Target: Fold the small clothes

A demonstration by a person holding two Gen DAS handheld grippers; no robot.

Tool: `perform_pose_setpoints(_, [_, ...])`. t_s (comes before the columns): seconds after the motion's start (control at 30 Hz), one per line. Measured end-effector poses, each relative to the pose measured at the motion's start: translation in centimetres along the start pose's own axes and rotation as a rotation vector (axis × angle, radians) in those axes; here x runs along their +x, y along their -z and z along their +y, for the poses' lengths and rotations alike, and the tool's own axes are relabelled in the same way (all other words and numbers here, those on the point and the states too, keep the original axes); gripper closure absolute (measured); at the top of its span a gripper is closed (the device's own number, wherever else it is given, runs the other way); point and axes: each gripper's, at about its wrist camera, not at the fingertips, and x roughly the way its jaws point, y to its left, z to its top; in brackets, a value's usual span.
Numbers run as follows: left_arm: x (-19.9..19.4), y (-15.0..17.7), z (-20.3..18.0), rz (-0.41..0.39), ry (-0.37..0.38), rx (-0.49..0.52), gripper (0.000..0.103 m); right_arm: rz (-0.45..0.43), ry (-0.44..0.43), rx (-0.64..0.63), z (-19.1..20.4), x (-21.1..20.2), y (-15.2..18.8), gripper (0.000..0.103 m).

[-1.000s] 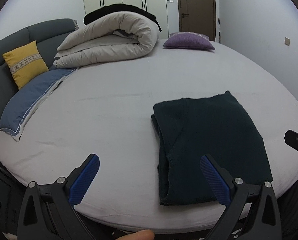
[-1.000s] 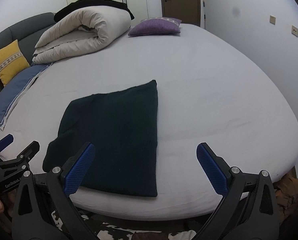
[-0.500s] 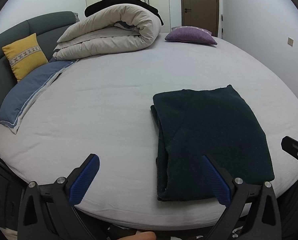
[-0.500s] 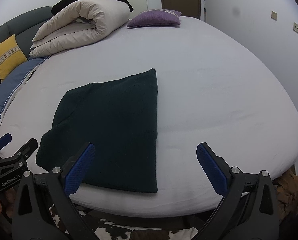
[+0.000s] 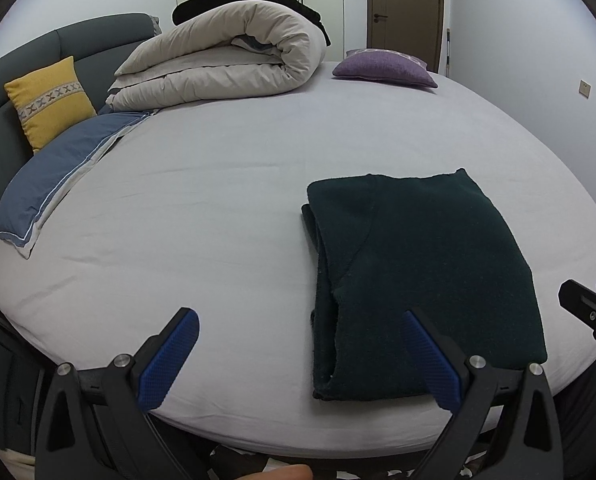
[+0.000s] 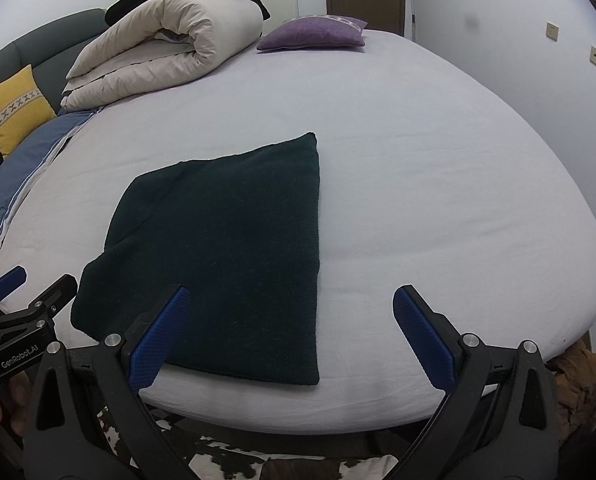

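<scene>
A dark green knitted garment (image 5: pixel 418 264) lies folded into a rectangle on the light grey bed sheet (image 5: pixel 218 208), near the bed's front edge; it also shows in the right wrist view (image 6: pixel 226 248). My left gripper (image 5: pixel 298 356) is open and empty, at the front edge near the garment's left corner. My right gripper (image 6: pixel 290 332) is open and empty, at the front edge over the garment's right corner. Neither touches the cloth. The left gripper's tip (image 6: pixel 26 304) shows in the right wrist view, and the right gripper's tip (image 5: pixel 590 304) in the left wrist view.
A rolled beige duvet (image 5: pixel 226 64) lies at the back left, a purple cushion (image 5: pixel 382 68) at the back, a blue pillow (image 5: pixel 58 184) and a yellow cushion (image 5: pixel 50 100) at the left by the grey headboard. A cowhide rug (image 6: pixel 226 456) lies below the bed edge.
Both grippers have moved slightly forward and upward over the bed edge, so the garment sits lower in both views. The garment has not moved. Both jaws stay open.
</scene>
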Motion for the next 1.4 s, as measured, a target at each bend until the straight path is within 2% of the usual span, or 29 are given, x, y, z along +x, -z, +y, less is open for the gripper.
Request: perform_pose_setpoints(1.4, [0.21,0.25,0.04,0.005,-0.001,0.001,0.000,0.009,-0.004,0.001,0.82,0.43,0.72,0.000])
